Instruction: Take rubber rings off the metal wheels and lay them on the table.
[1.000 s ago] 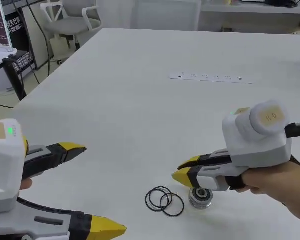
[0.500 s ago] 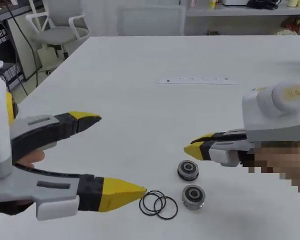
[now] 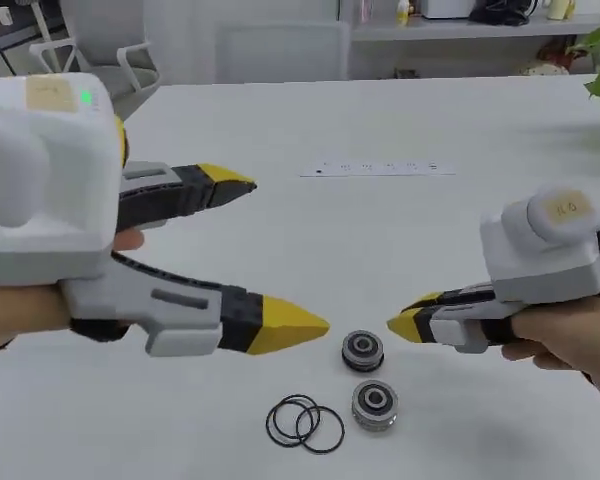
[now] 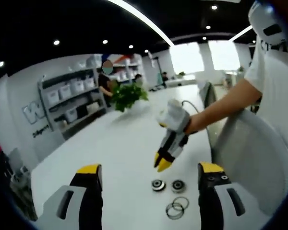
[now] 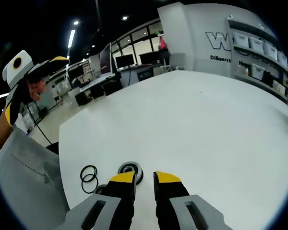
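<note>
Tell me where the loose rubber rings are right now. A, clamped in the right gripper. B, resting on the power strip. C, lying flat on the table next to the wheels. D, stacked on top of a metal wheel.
C: the rubber rings lie overlapping and flat on the white table, next to the nearer metal wheel.

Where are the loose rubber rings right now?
In the head view, bottom centre: the rubber rings lie overlapping on the table, just left of the nearer metal wheel and apart from it.
</note>
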### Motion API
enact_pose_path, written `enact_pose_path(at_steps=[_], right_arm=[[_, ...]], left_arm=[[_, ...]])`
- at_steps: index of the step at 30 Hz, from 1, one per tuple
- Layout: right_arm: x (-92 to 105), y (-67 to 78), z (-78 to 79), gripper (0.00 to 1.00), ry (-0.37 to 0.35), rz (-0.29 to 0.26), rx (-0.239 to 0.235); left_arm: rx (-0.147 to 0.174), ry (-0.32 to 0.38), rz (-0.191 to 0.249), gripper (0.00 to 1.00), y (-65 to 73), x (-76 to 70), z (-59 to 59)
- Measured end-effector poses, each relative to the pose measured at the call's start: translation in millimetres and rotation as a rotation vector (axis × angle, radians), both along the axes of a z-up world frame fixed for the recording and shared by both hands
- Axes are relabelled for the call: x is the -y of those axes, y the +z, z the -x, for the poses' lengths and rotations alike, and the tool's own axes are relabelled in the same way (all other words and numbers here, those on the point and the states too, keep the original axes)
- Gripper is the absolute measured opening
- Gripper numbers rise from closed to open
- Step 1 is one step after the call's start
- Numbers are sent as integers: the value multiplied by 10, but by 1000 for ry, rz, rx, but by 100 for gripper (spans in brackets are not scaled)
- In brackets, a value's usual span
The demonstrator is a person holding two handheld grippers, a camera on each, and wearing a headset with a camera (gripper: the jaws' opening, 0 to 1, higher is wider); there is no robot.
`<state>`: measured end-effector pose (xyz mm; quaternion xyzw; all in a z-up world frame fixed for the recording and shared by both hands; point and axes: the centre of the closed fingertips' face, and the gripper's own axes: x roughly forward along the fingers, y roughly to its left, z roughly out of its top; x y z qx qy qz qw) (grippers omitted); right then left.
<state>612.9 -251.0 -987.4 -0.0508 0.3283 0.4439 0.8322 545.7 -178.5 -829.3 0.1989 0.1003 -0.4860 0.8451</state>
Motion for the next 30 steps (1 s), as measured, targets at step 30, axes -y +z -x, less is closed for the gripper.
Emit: enact_pose_path(at_steps=[30], right_arm=[[-106,-249,136,20,120,6,-12]], left_arm=[[-82,27,206,57,-620,340,-851]])
